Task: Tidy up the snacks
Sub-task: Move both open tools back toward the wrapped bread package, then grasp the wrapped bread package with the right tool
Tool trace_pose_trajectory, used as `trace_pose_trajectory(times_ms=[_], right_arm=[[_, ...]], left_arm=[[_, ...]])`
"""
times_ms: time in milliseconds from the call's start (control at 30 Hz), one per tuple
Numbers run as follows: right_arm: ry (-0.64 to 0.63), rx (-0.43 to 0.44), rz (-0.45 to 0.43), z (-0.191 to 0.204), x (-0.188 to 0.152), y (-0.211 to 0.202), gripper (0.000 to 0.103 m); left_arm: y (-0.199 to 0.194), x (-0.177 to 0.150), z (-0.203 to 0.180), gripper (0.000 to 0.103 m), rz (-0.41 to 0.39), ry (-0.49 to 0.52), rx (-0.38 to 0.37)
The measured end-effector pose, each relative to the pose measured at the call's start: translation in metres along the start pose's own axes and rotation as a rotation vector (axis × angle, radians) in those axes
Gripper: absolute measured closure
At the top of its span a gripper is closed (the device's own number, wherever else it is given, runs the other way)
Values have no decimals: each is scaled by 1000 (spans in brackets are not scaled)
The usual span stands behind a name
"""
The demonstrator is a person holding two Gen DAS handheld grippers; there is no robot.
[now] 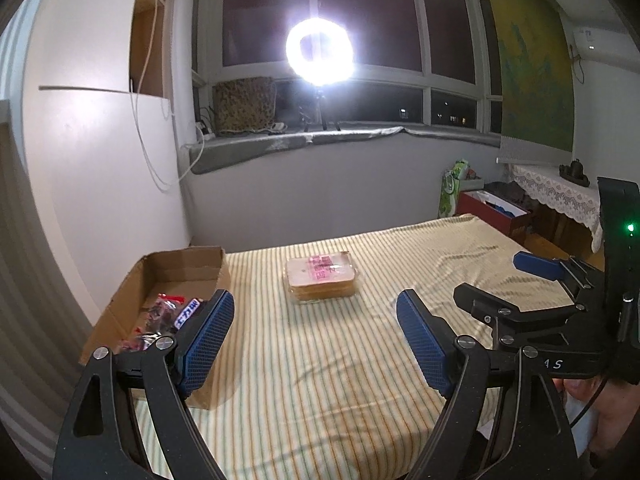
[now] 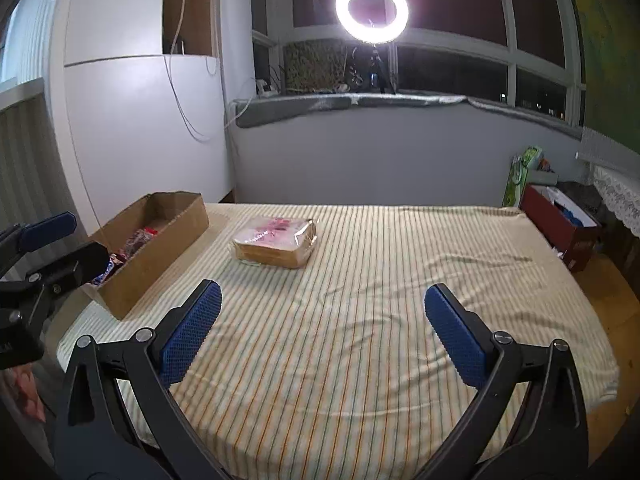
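A clear-wrapped pack of brown bread slices with a pink label lies flat on the striped tablecloth, also in the right wrist view. A long open cardboard box at the table's left holds several snack packets; it also shows in the right wrist view. My left gripper is open and empty, short of the bread, its left finger beside the box. My right gripper is open and empty over bare cloth, nearer than the bread. Each gripper shows at the edge of the other's view.
The striped cloth covers the table. A red box and a green bag sit on the floor off the far right corner. A bright ring light stands on the windowsill. A white wall borders the left.
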State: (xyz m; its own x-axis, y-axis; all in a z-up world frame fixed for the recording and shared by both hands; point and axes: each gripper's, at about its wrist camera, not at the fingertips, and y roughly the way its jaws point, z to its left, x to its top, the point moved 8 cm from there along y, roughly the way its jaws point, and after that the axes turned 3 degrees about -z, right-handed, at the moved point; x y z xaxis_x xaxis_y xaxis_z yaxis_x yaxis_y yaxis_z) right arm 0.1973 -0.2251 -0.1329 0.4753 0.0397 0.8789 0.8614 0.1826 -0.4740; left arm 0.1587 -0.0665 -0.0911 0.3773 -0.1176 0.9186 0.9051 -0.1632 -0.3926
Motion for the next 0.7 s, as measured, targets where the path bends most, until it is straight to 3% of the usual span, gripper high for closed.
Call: trace_pose_trajectory(times_ms=[267, 500, 700], right_arm=[[12, -21, 92, -16, -4, 75, 0], [28, -22, 167, -29, 24, 155, 0], [18, 32, 172, -20, 48, 188, 0]], left_arm=[[66, -17, 1, 19, 98, -27, -13], [138, -14, 16, 19, 156, -93, 6], [175, -6, 29, 19, 173, -162, 11]])
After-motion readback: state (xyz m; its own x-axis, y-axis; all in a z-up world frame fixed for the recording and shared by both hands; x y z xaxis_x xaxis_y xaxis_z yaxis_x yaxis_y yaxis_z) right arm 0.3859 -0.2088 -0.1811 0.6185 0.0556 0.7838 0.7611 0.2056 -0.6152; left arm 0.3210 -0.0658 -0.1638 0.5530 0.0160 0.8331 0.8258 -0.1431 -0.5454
